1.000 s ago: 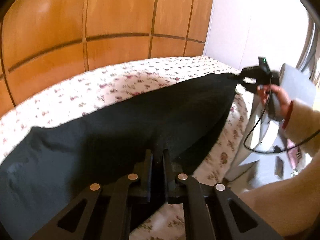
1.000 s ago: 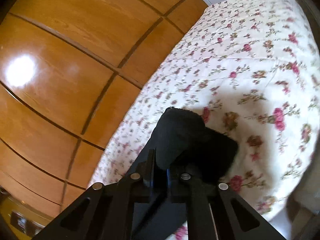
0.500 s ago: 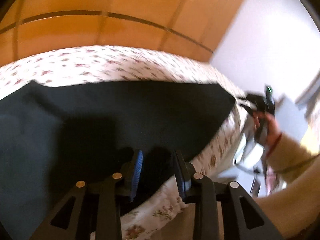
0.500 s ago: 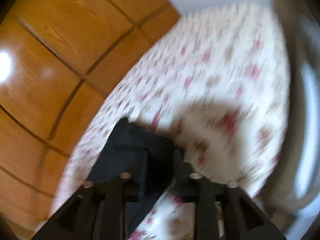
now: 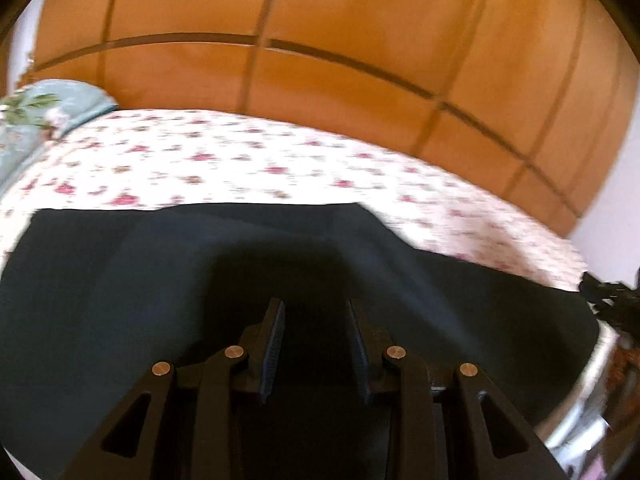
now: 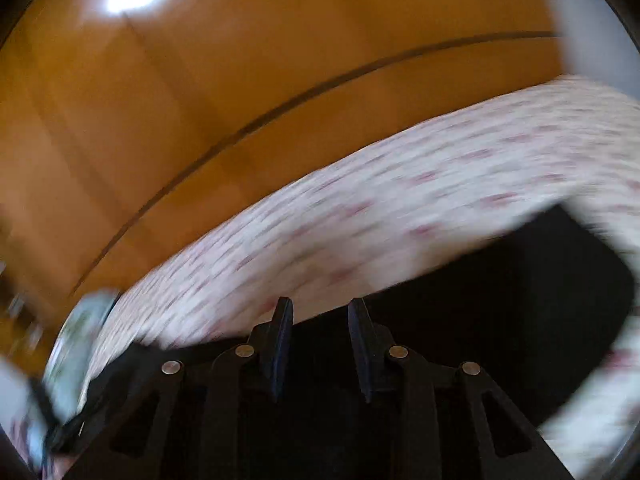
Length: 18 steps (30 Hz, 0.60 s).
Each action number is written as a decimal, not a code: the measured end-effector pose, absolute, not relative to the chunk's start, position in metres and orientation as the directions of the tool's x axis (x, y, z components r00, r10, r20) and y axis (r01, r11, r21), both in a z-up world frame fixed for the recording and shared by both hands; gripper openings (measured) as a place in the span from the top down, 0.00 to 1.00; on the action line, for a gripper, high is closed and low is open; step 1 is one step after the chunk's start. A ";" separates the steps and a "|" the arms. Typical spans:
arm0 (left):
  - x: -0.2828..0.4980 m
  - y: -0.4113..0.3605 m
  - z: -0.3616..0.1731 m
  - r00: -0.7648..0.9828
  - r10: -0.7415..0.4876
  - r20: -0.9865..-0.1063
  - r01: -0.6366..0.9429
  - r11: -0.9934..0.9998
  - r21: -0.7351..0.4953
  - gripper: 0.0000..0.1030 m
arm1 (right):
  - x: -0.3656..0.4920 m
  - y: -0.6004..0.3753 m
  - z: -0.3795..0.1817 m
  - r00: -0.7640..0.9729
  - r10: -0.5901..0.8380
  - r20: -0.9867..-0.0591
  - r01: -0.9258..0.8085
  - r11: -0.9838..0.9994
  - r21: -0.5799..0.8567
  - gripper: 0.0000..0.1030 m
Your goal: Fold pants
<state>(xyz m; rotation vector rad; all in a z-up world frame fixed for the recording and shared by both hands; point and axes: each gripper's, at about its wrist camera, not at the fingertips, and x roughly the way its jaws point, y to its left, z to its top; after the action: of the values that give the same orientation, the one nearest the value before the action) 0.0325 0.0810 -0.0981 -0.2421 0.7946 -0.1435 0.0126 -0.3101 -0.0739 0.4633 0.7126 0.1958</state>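
The black pants point(image 5: 160, 280) lie spread flat on the floral bedspread point(image 5: 240, 160). My left gripper point(image 5: 316, 308) is open and empty, hovering just over the pants near their front edge. In the right wrist view, which is motion-blurred, my right gripper point(image 6: 320, 308) is open and empty above the dark pants point(image 6: 500, 300), with the floral bedspread point(image 6: 360, 220) beyond. The right gripper also shows at the far right edge of the left wrist view point(image 5: 608, 292).
A wooden panelled wardrobe point(image 5: 320, 60) stands behind the bed. A pale green floral pillow point(image 5: 36, 112) lies at the bed's far left. A white wall point(image 5: 616, 216) is at the right.
Both grippers have let go of the pants and opened. The pants now lie flat on the bed. The right gripper has swung quickly sideways; the left has turned left over the pants.
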 end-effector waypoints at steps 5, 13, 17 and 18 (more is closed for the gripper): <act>0.029 0.101 -0.122 0.703 -0.181 -0.688 0.020 0.972 -0.235 0.70 | 0.072 -0.172 -0.084 0.528 0.628 -0.572 -0.370 0.776 0.510 0.70; 0.029 0.107 -0.113 0.686 -0.157 -0.710 -0.004 0.976 -0.219 0.70 | 0.145 -0.059 -0.126 0.282 0.702 -0.654 -0.470 0.695 0.544 0.70; 0.034 0.116 -0.114 0.685 -0.130 -0.717 -0.034 0.977 -0.210 0.70 | 0.166 -0.048 -0.141 0.266 0.679 -0.684 -0.450 0.715 0.535 0.66; 0.035 0.116 -0.115 0.679 -0.130 -0.723 -0.041 0.976 -0.213 0.70 | 0.168 -0.049 -0.142 0.265 0.687 -0.677 -0.446 0.710 0.545 0.63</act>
<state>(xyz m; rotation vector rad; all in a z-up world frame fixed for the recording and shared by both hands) 0.0353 0.1164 -0.1155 -0.2194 0.8251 -0.0505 0.1683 -0.0492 -0.1419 0.2658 1.0509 0.7775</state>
